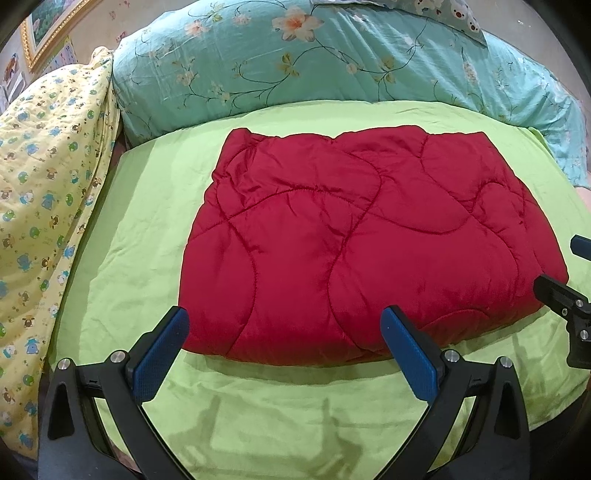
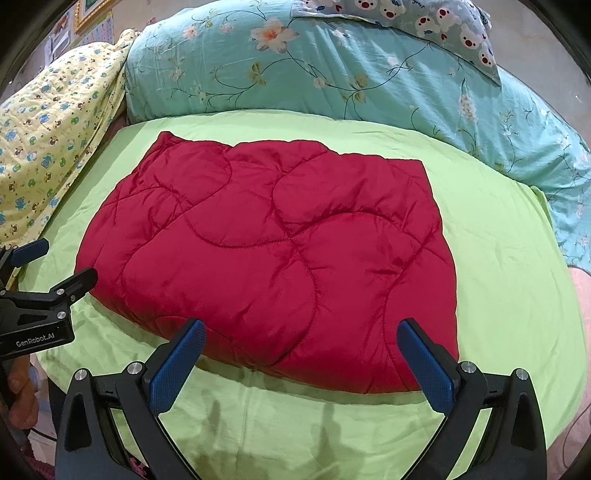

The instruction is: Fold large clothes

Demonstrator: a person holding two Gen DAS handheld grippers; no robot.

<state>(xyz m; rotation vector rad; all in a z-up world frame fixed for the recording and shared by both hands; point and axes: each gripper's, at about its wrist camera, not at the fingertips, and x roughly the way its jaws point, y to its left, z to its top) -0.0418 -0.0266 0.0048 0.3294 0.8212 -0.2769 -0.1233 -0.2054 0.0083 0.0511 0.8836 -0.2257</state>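
Note:
A red quilted padded garment [image 1: 354, 236] lies folded into a thick rectangular bundle on the green sheet [image 1: 140, 206]. The right wrist view shows the same bundle [image 2: 273, 251] from the other side. My left gripper [image 1: 284, 332] hovers open just before the bundle's near edge, nothing between its blue pads. My right gripper [image 2: 301, 345] is open as well, at the near edge of the bundle and holding nothing. Each gripper shows at the edge of the other's view: the right gripper [image 1: 569, 273] and the left gripper [image 2: 55, 262].
A teal floral duvet [image 1: 332, 62] is heaped along the far side of the bed. A yellow cartoon-print quilt [image 1: 48, 192] is piled on the left. A pillow with bear faces [image 2: 424, 22] lies at the back right. A hand [image 2: 22, 395] grips the left tool.

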